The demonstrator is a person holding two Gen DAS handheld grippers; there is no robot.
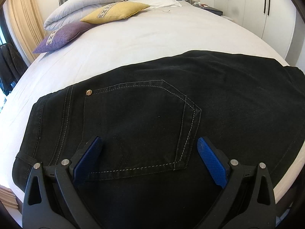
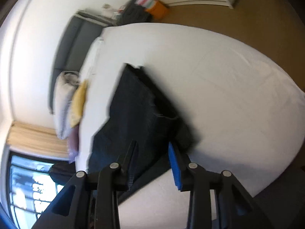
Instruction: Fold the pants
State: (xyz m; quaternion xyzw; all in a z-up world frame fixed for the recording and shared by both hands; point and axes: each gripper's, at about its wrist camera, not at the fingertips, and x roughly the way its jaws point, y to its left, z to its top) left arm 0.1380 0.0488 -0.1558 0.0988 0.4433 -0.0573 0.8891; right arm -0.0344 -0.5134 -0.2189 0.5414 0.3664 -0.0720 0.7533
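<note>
The black jeans (image 1: 152,114) lie folded into a compact stack near the foot edge of the white bed (image 1: 143,38), back pocket (image 1: 137,126) facing up, so we judge the folding nearly or wholly done. Our left gripper (image 1: 150,152) hovers low over the pocket with its blue pads spread wide, gripping nothing, probably ready to smooth or let the stack rest. Our right gripper (image 2: 152,152), seen in a blurred, tilted view, is also parted and empty above the jeans' edge. Farther off, a yellow cushion (image 1: 116,11) and purple cushion (image 1: 61,36) sit beside the rolled duvet (image 1: 83,2).
</note>
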